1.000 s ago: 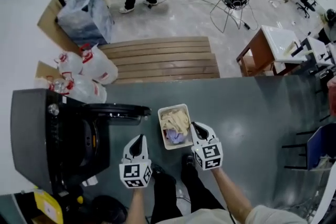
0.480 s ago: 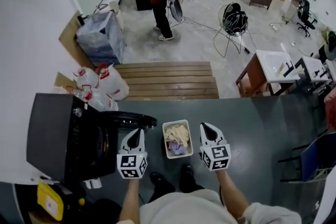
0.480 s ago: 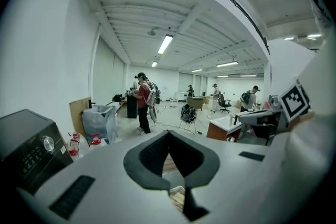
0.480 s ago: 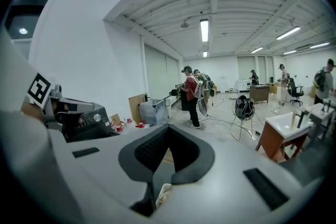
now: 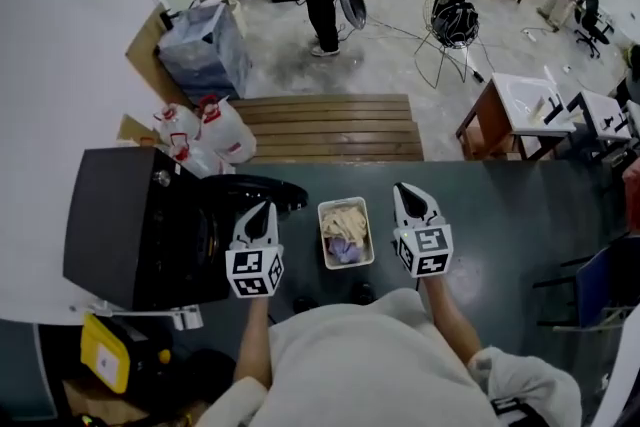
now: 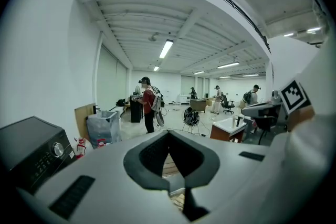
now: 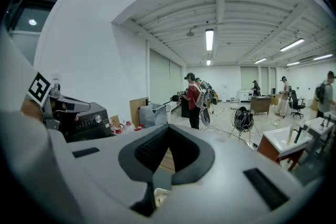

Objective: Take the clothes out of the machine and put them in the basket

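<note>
Head view, left tool (image 5: 267, 208), basket (image 5: 322, 231), right tool (image 5: 406, 188)

Head view looks steeply down at the basket (image 5: 321, 233); both gripper views face outward, sharing the machine (image 6: 31, 149).

No word, number or brand is showing clearly enough to read in any view. In the lower middle of the head view, the left cube (image 5: 254, 273) on the left gripper (image 5: 264, 211) and the right cube (image 5: 425, 251) on the right gripper (image 5: 406, 189) are displaying only black-and-white square marker patterns, not letters. The white bags (image 5: 205, 128) at that view's upper left are carrying red print, and the machine (image 6: 26, 144) at the lower left of the left gripper view is showing small panel marks, all too small to read.
</note>
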Tool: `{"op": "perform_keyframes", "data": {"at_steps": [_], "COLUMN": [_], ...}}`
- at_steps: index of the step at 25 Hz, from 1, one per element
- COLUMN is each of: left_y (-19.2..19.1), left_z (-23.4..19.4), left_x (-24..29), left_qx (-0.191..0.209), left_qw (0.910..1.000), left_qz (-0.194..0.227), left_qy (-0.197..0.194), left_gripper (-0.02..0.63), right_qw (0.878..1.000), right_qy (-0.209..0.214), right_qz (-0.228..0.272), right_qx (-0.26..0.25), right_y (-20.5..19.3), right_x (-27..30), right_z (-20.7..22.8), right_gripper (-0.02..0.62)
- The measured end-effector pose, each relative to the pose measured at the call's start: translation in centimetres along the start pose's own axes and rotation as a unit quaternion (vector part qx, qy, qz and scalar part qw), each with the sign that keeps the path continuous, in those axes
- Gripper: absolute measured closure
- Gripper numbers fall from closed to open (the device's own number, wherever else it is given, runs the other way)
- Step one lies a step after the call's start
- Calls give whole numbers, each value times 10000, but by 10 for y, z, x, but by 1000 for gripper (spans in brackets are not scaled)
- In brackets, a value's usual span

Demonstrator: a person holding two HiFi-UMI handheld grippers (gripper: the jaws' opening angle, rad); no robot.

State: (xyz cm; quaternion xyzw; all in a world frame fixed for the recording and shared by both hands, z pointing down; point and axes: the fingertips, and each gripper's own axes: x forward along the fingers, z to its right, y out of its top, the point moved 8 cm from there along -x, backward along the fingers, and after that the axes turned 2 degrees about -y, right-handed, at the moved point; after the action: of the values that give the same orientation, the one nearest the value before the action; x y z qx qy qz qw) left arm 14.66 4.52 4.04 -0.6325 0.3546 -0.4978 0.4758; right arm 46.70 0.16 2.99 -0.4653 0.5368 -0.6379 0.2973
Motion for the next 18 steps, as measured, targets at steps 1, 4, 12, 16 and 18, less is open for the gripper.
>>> {"op": "perform_keyframes", "data": {"at_steps": [1, 4, 12, 16, 18], "left_y": [-1, -3, -6, -4, -4], "left_z": [0, -1, 5, 6, 7], "left_x": [-1, -2, 1, 3, 4], "left_qx": [-3, -12, -97, -118, -106], "left_qw": [10000, 10000, 9999, 9999, 9999], "left_qz": [2, -11, -50, -38, -34], "left_qy": [11, 44, -20, -60, -90], "left_gripper": [588, 589, 588, 588, 588], "right_qw": [10000, 10000, 9999, 9999, 9998], "right_qy": [7, -3, 53, 85, 112], "right_qz": [0, -13, -122, -116, -116], "right_qx": [-35, -26, -28, -69, -101], "right_y": [0, -2, -6, -2, 0], "right_x": [-1, -1, 0, 3, 4], "right_z": [0, 0, -1, -5, -7], "right_gripper": [572, 572, 572, 572, 572]}}
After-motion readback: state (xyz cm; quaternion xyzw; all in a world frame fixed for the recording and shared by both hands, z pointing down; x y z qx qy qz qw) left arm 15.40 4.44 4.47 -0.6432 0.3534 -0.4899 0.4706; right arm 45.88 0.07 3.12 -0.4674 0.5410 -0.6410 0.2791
